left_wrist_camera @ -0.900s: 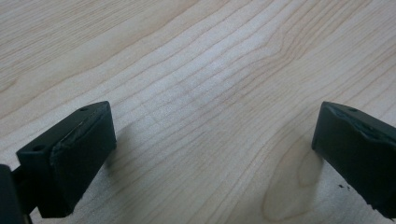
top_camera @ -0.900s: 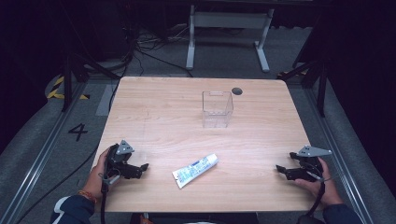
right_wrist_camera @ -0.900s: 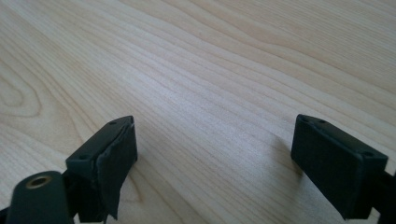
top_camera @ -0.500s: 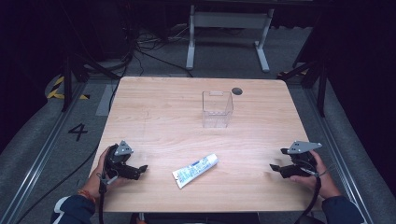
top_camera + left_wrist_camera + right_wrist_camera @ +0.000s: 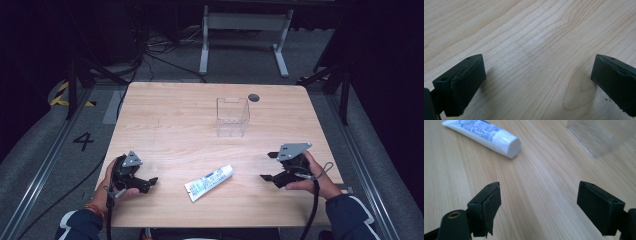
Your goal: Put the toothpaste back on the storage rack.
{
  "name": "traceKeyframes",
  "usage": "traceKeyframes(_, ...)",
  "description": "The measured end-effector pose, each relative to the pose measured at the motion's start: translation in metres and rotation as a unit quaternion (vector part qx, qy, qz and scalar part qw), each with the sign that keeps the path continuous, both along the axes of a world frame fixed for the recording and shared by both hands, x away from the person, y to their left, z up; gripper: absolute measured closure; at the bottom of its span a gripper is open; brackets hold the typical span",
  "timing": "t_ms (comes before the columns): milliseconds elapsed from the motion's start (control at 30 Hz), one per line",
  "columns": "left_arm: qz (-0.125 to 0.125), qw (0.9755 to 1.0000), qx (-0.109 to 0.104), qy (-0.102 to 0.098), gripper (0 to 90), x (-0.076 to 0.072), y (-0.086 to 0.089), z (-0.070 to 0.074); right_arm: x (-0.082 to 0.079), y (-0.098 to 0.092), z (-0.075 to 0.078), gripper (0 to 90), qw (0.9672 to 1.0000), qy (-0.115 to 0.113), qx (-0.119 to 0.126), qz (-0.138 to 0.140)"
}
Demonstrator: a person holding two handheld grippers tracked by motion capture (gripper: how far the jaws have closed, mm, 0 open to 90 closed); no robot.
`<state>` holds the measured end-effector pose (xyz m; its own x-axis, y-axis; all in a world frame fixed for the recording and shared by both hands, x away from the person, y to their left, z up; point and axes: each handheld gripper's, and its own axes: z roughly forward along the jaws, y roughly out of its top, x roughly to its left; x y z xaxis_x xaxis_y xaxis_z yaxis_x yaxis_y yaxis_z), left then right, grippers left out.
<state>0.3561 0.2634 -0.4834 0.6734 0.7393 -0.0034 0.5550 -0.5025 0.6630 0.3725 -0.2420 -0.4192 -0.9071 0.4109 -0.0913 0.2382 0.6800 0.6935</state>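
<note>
A white toothpaste tube with blue print lies flat near the front middle of the wooden table, its cap end toward the right. A clear plastic box stands upright behind it. My left gripper rests low at the front left, open, bare wood between its pads. My right gripper hovers at the front right, open, pointing toward the tube. The tube lies ahead of its jaws in the right gripper view, with the box's corner at the upper right.
A round dark hole sits in the tabletop near the back right. Beyond the table are a metal frame, cables on the floor and a floor mark "4".
My right gripper has moved left, inward from the table's right edge toward the tube, and lifted slightly. The left gripper has stayed in place.
</note>
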Motion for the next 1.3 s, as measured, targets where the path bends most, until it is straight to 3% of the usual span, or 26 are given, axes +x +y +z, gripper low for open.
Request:
traceKeyframes(167, 0.002, 1.0, -0.001, 0.001, 0.4, -0.001, 0.0, 0.0, 0.003, 0.027, 0.001, 20.1, 0.9993, -0.003, -0.01, 0.035)
traceKeyframes(400, 0.01, 1.0, 0.0, 0.0, 0.5, -0.002, 0.0, 0.0, 0.008, 0.081, -0.004, 20.6, 0.9939, -0.002, -0.029, 0.106)
traceKeyframes(500, 0.013, 0.9999, -0.001, 0.001, 0.6, -0.003, -0.001, 0.0, 0.009, 0.091, -0.006, 21.1, 0.9924, 0.002, -0.03, 0.119)
traceKeyframes(733, 0.022, 0.9997, 0.001, -0.003, 0.6, -0.005, -0.001, 0.0, 0.012, 0.131, -0.011, 22.0, 0.9837, 0.007, -0.045, 0.174)
traceKeyframes(933, 0.024, 0.9997, -0.002, 0.003, 0.6, -0.008, -0.001, 0.0, 0.011, 0.159, -0.017, 26.0, 0.9728, 0.017, -0.075, 0.219)
traceKeyframes(967, 0.024, 0.9997, -0.002, 0.003, 0.6, -0.008, -0.001, 0.0, 0.011, 0.159, -0.017, 26.0, 0.9728, 0.017, -0.075, 0.219)
traceKeyframes(1033, 0.019, 0.9998, 0.005, -0.005, 0.6, -0.008, 0.001, 0.0, 0.011, 0.168, -0.022, 27.8, 0.9677, 0.019, -0.094, 0.233)
traceKeyframes(1133, 0.022, 0.9998, 0.002, -0.003, 0.6, -0.009, 0.001, 0.0, 0.012, 0.176, -0.026, 28.0, 0.9638, 0.026, -0.111, 0.241)
traceKeyframes(1200, 0.022, 0.9998, 0.002, -0.002, 0.6, -0.009, 0.001, 0.0, 0.011, 0.182, -0.029, 28.3, 0.9584, 0.024, -0.134, 0.251)
traceKeyframes(1300, 0.02, 0.9998, 0.004, -0.003, 0.6, -0.009, 0.001, 0.0, 0.011, 0.187, -0.033, 28.7, 0.9528, 0.023, -0.157, 0.259)
